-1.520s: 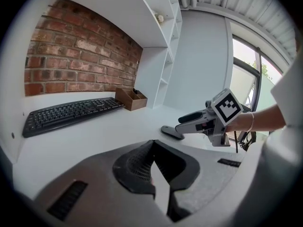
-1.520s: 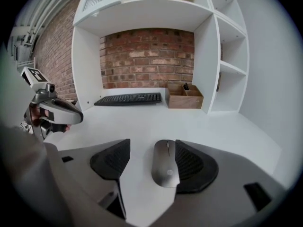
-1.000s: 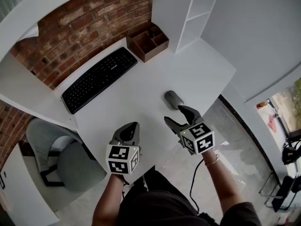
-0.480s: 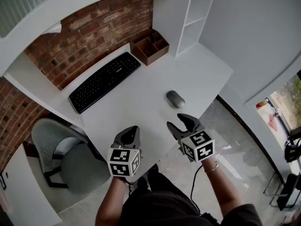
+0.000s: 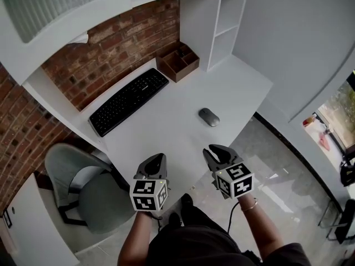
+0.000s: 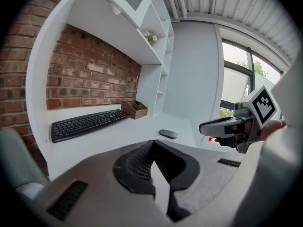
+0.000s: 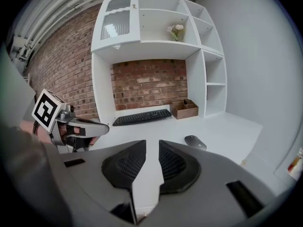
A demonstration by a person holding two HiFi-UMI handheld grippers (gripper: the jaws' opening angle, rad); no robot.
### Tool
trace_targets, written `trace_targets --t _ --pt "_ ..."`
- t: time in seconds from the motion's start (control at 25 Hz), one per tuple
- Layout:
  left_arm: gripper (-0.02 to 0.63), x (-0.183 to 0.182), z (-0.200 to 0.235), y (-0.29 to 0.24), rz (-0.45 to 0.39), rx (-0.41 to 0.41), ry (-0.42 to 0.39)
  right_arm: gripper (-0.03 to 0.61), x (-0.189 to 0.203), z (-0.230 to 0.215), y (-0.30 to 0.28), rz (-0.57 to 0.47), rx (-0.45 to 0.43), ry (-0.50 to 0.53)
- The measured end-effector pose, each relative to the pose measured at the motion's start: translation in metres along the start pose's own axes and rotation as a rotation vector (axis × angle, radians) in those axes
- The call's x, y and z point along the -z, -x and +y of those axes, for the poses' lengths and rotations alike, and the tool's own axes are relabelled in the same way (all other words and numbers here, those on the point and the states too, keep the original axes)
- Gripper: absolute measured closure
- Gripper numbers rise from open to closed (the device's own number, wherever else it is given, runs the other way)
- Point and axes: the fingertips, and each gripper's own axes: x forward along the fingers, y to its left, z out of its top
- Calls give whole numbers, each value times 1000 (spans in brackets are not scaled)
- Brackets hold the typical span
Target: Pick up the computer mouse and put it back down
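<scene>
- Reading it left to right: keyboard is sitting at 10 o'clock from the computer mouse, out of the way. Left gripper is hanging by the desk's front edge, jaws pressed together on nothing. Guessing it's just idling, since one gripper is plenty for a mouse.

- Agreeing. The mouse is lying flat on the desk at about 11 o'clock from the right gripper, well apart from it. Those jaws have just been closing and are standing a narrow gap apart with nothing between them, so I'm reading the mouse as set down.
</scene>
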Motion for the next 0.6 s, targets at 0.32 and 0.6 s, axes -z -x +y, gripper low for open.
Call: trace_targets --t 0.32,0.6 --pt "604 4 3 17 -6 -5 -4 572 5 7 23 -47 71 -49" --pt "604 5 9 25 -11 -7 -5 574 9 7 37 -84 128 -92"
